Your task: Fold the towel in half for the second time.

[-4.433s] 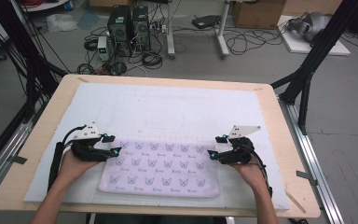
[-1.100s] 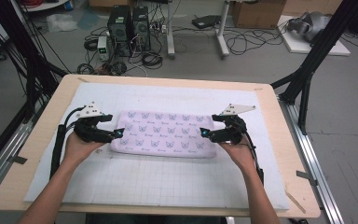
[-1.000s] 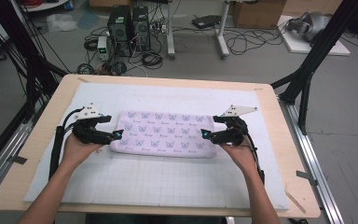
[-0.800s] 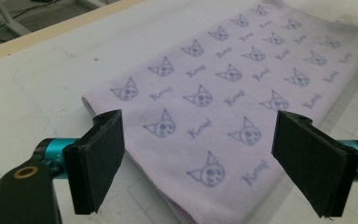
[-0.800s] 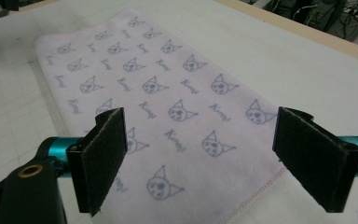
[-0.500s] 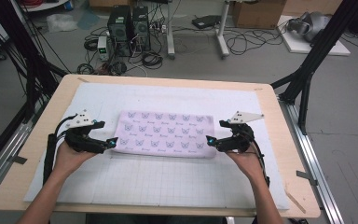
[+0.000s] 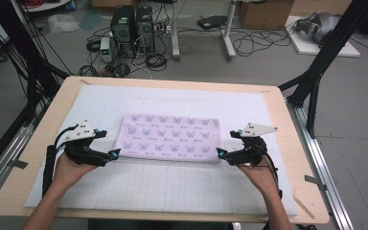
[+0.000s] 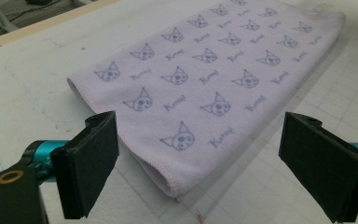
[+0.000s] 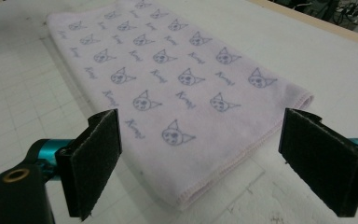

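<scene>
A lilac towel (image 7: 170, 136) printed with cat faces lies folded flat on the white grid mat (image 7: 172, 187). My left gripper (image 7: 109, 143) sits just off its near-left corner, jaws open and empty. In the left gripper view, that corner of the towel (image 8: 205, 70) lies ahead of the left gripper (image 8: 200, 158). My right gripper (image 7: 227, 142) mirrors it off the near-right corner, also open with nothing held. The right gripper view has the towel (image 9: 168, 70) beyond the right gripper (image 9: 200, 158). Both pairs of jaws have just been opening.
The mat covers most of the wooden table (image 7: 311, 201). Black frame legs (image 7: 316, 76) stand off the right side. Computer towers (image 7: 132, 24) and cables lie on the floor behind the far edge.
The towel, earlier spread wider near the front, now lies folded farther back. Over the last second both grippers have let go of its ends and drawn back toward the near edge.
</scene>
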Motion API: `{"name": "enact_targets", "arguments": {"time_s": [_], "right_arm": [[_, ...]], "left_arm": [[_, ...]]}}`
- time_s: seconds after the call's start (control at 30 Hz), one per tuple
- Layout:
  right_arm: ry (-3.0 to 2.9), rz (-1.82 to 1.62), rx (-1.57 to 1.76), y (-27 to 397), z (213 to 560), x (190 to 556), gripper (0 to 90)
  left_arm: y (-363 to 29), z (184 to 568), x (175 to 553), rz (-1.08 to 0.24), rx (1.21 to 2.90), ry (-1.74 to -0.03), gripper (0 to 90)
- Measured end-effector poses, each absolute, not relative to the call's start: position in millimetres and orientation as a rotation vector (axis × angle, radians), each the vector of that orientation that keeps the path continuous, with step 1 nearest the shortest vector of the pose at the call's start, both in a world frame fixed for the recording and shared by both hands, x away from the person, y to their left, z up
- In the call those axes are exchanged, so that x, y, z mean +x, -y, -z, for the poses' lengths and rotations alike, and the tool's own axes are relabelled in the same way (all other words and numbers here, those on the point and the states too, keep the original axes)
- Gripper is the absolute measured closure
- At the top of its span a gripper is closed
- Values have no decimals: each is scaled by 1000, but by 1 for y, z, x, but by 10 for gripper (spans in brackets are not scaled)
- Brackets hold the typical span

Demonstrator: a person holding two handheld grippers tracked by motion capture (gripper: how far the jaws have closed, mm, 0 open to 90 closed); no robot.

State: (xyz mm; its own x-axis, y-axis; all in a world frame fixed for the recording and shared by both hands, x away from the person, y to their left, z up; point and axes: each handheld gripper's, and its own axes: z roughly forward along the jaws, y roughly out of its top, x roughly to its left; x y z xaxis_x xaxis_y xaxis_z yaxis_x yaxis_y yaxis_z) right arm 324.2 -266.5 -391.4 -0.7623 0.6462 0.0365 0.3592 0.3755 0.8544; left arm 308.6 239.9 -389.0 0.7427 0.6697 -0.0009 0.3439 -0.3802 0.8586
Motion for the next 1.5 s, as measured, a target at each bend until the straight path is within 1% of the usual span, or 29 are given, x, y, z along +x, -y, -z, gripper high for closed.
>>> {"name": "enact_targets", "arguments": {"time_s": [0.37,0.6,0.97,1.2,1.5], "right_arm": [[-2318,-1343,909,283,404,304,120],[-2323,-1337,899,284,404,295,120],[-2314,-1339,891,288,407,271,120],[-2281,-1369,891,291,403,258,120],[-2296,-1358,873,289,406,253,120]], "left_arm": [[-241,392,296,-451,2006,-757,121],[-244,394,288,-449,2012,-753,121],[-249,399,267,-461,2001,-761,122],[-250,403,257,-461,2003,-763,122],[-247,409,253,-434,2017,-762,121]]}}
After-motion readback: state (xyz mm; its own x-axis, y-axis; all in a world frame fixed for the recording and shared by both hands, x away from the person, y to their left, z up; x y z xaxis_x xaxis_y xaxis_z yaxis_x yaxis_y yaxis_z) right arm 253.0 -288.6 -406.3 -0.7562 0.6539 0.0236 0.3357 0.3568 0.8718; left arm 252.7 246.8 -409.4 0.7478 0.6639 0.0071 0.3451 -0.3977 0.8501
